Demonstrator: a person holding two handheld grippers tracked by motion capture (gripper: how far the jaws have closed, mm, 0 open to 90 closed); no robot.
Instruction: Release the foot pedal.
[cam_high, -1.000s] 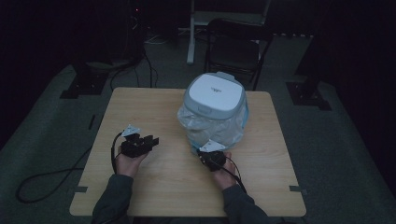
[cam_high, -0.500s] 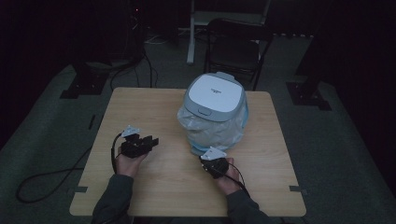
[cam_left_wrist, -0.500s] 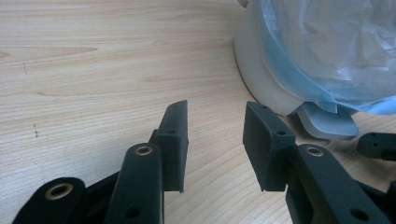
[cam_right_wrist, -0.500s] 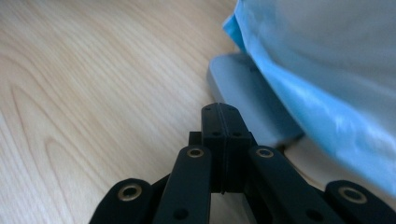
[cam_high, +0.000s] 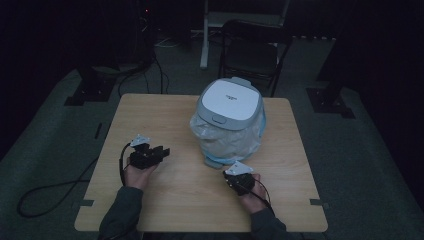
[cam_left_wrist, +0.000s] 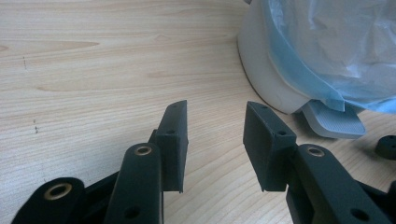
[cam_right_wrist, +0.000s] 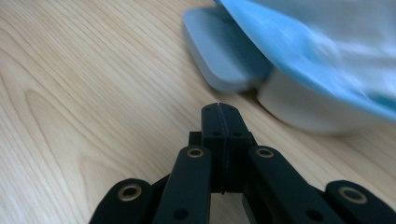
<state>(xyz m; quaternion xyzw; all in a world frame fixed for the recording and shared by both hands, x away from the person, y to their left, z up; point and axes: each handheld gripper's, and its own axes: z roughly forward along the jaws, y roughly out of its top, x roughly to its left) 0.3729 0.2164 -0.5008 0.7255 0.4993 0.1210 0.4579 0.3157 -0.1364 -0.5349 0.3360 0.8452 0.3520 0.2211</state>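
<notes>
The high view looks forward and down from above the person's side, taking in the whole worktop (cam_high: 165, 115) from well back. The left gripper view sits low over the wood, looking along the left tool (cam_left_wrist: 215, 128) toward the base of the bin (cam_left_wrist: 266, 74) and its foot pedal (cam_left_wrist: 334, 121). The right gripper view, lower and nearer, looks along the right tool (cam_right_wrist: 220, 112) at that same pedal and base. All three views share the bin's front.

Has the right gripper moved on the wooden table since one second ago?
Yes. The right gripper has drawn back from the white pedal bin with its plastic bag liner, toward the person's edge of the wooden table; its jaws are closed.
</notes>
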